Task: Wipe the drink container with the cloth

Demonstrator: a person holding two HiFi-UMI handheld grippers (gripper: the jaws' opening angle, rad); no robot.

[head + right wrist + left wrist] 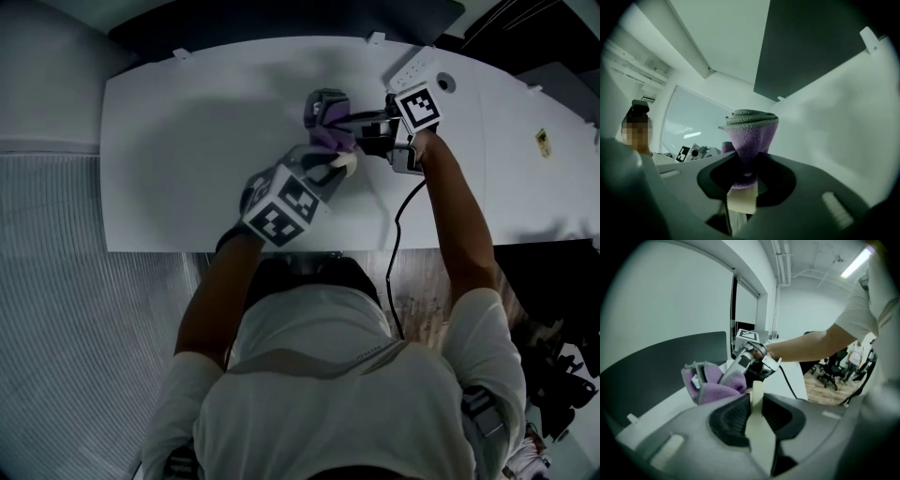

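Observation:
My left gripper [330, 171] is shut on a pale cream drink container [344, 163], which pokes out past the jaws as a narrow cream edge [757, 394]. Just behind it over the white table [187, 141], my right gripper [352, 127] points level and is shut on a folded purple cloth [325, 120] with a grey backing. The right gripper view has the cloth [750, 136] fanning out above the closed pads [723, 176]. From the left gripper view, the cloth [712, 387] hangs close beyond the container's tip, with the right gripper [736, 369] gripping it.
A white power strip [419, 66] lies at the table's back edge, and a black cable [398, 211] runs off the front edge. A dark partition [811, 42] stands behind the table. Office chairs [832, 373] stand far off on the wooden floor.

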